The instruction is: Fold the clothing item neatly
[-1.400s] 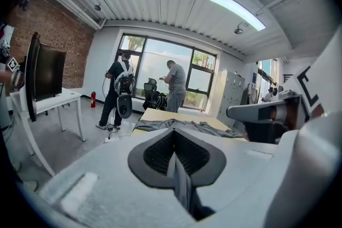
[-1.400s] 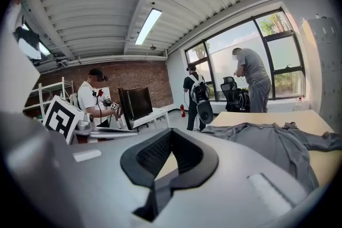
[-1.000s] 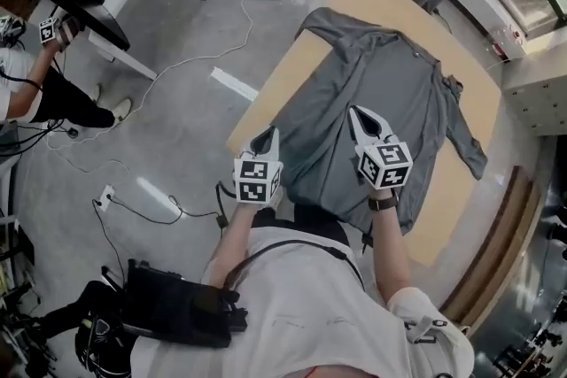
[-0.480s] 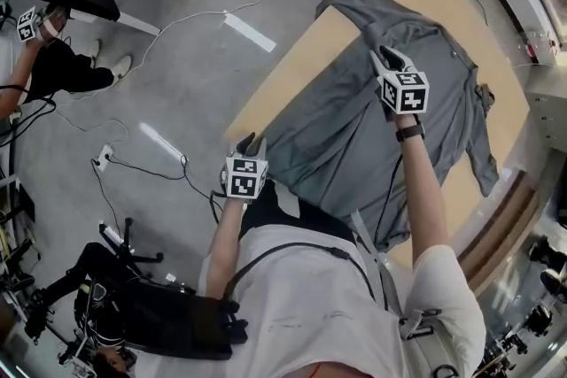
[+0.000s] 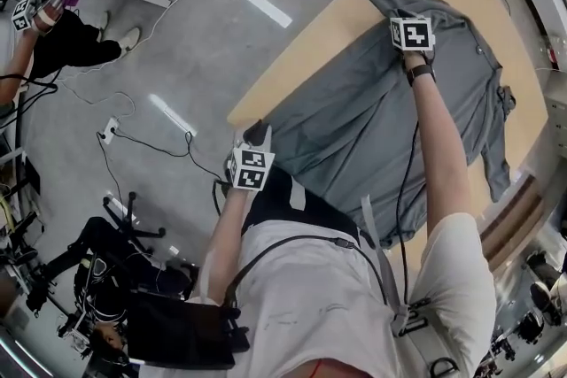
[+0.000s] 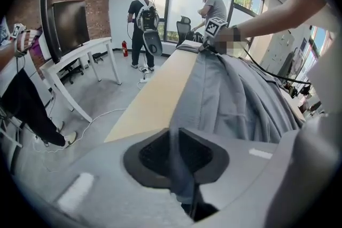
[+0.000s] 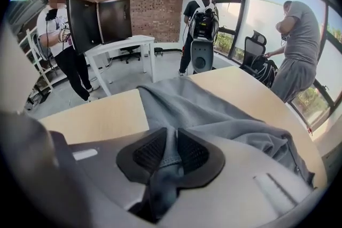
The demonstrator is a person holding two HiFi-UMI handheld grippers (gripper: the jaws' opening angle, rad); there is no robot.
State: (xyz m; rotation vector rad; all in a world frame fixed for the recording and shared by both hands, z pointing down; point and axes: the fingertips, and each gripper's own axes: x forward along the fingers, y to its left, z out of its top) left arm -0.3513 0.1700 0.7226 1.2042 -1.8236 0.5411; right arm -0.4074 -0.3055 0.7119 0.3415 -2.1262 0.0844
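Shirt lies spread over table

Left tongs low, just opened, shirt between, right tongs outstretched, closing on it

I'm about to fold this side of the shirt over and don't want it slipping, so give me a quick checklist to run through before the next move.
1. Hem corner of the shirt in the left hand-held gripper: ok; cloth sits between its pads, though its jaws have just been opening.
2. Shoulder area in the right hand-held gripper: ok; a fold is pinched, and its jaws have just been closing.
3. Both grips on the same side edge of the shirt: ok.
4. Shirt lying flat: not ok; it is creased and the hem hangs off the table at the near edge.
5. Middle of the shirt free of objects: ok.
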